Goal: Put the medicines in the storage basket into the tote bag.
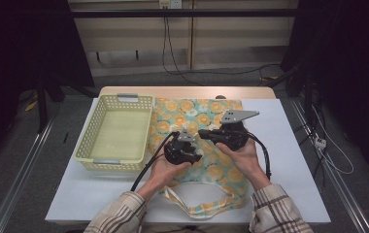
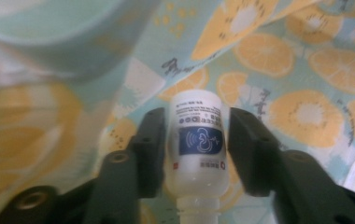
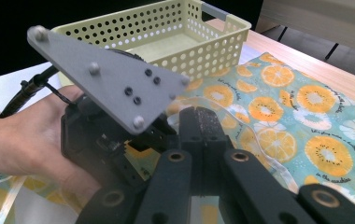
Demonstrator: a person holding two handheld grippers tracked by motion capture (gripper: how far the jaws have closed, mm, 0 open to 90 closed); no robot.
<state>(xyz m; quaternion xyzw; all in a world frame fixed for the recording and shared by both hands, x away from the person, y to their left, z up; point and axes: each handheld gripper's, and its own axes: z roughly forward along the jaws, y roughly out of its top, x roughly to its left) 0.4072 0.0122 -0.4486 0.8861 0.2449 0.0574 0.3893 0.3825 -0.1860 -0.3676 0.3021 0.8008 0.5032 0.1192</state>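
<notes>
The landmark is the tote bag (image 1: 197,131), printed with orange slices on teal and lying flat on the white table (image 1: 289,160).

Left gripper (image 2: 196,140): held over the middle of the tote bag, just to the side of the right gripper (image 1: 207,133). In the left gripper view its two jaws stand partly apart with a small white bottle (image 2: 198,144) between them. The bottle carries a blue label, and its neck points back toward the camera. Both pads lie against or just beside the bottle's sides; whether they press on it cannot be told. The bottle sits directly above the bag's fabric.

Right gripper: also over the tote bag, beside the left one. In the right gripper view its jaws are fully closed, pad against pad, and they appear to pinch a clear film edge at the bag.

A yellow perforated basket (image 1: 117,133) stands touching the bag's left edge.
</notes>
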